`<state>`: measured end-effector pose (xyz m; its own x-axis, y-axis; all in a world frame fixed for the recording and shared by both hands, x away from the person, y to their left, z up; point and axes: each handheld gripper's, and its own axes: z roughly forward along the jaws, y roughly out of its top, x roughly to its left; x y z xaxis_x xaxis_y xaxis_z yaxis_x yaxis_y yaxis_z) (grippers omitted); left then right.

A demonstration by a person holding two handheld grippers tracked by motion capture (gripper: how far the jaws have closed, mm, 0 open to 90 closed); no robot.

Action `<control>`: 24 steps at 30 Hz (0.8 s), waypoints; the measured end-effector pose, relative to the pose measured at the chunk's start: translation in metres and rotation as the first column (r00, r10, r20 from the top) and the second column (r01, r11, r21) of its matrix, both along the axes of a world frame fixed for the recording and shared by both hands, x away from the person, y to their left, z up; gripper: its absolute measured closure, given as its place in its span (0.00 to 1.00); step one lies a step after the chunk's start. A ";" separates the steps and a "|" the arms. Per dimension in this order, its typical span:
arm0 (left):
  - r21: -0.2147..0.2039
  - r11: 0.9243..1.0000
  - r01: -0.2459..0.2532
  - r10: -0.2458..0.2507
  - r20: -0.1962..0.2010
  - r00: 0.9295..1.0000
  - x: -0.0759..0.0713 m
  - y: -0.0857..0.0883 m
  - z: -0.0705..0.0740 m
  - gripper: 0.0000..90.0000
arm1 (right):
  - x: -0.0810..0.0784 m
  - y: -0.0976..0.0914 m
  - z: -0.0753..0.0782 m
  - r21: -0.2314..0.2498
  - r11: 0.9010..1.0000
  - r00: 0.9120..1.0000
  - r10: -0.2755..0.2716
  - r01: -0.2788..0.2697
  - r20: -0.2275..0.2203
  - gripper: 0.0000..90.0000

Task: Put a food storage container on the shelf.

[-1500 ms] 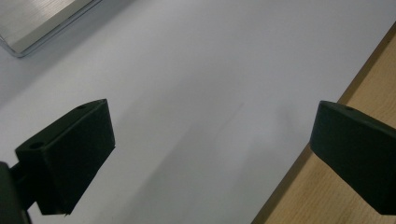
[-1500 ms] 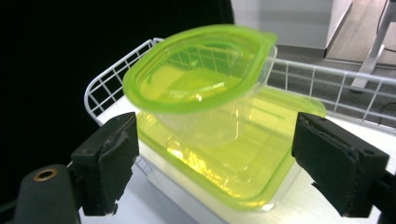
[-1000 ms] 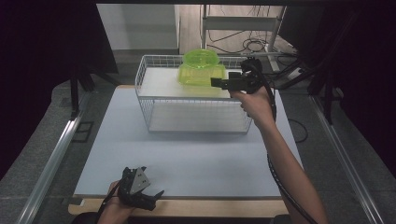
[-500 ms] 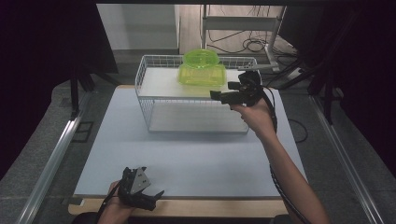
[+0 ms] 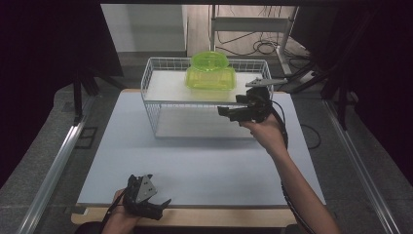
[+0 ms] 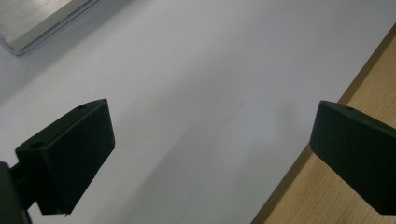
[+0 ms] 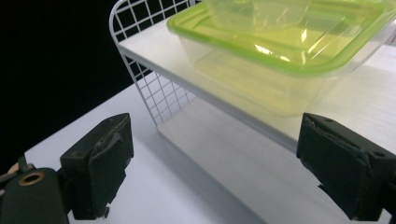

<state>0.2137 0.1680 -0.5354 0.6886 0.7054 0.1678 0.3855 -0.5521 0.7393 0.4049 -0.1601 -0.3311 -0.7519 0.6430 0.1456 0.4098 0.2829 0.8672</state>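
Above the middle of the high view, a white wire rack (image 5: 160,105) stands on the pale table sheet (image 5: 195,161), and on its upper shelf sits a lime-green lidded container (image 5: 210,78) with a round green bowl (image 5: 208,60) stacked on top. Right of the frame's centre, the right gripper (image 5: 225,111) is held level in the person's hand, its tips aimed toward the left of the picture at the rack's front right part. The container lies up and to the left of those tips, near them but apart; nothing sits between the jaws.

Seen from the right gripper view, the two black jaws rise at the lower left and lower right corners with a wide gap between them, so this gripper (image 7: 215,172) is spread wide and empty. The container (image 7: 280,70) occupies the upper right of that frame, above and beyond the gap, resting on the white shelf (image 7: 149,46), whose wire grid corner curves at the upper left.

At the bottom left of the high view, the left gripper (image 5: 163,204) rests low by the table's near wooden edge (image 5: 219,217), well apart from the rack. Its own view shows its jaws far apart over bare sheet (image 6: 196,93), the wooden edge (image 6: 299,205) under the right jaw, gripping nothing.
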 end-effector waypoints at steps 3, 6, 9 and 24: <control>-0.019 1.000 0.007 -0.007 0.000 1.000 0.000 0.000 0.000 0.00 | -0.005 0.001 -0.005 -0.018 1.000 1.000 0.007 -0.007 0.005 0.12; -0.016 1.000 0.007 -0.007 0.003 1.000 -0.001 -0.001 0.000 0.00 | -0.008 0.001 -0.010 -0.026 1.000 1.000 0.012 -0.012 0.009 0.11; -0.004 1.000 0.010 -0.010 0.001 1.000 0.000 0.000 0.000 0.00 | -0.011 0.000 -0.014 -0.030 0.999 1.000 0.015 -0.014 0.013 0.11; -0.017 1.000 0.011 -0.011 -0.003 1.000 -0.001 0.000 0.001 0.00 | -0.025 -0.002 -0.041 -0.065 0.998 1.000 0.023 -0.023 0.010 0.08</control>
<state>0.2130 0.1676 -0.5348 0.6968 0.7006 0.1538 0.3818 -0.5438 0.7473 0.3803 -0.1625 -0.3719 -0.7679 0.6333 0.0961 0.3932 0.3476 0.8512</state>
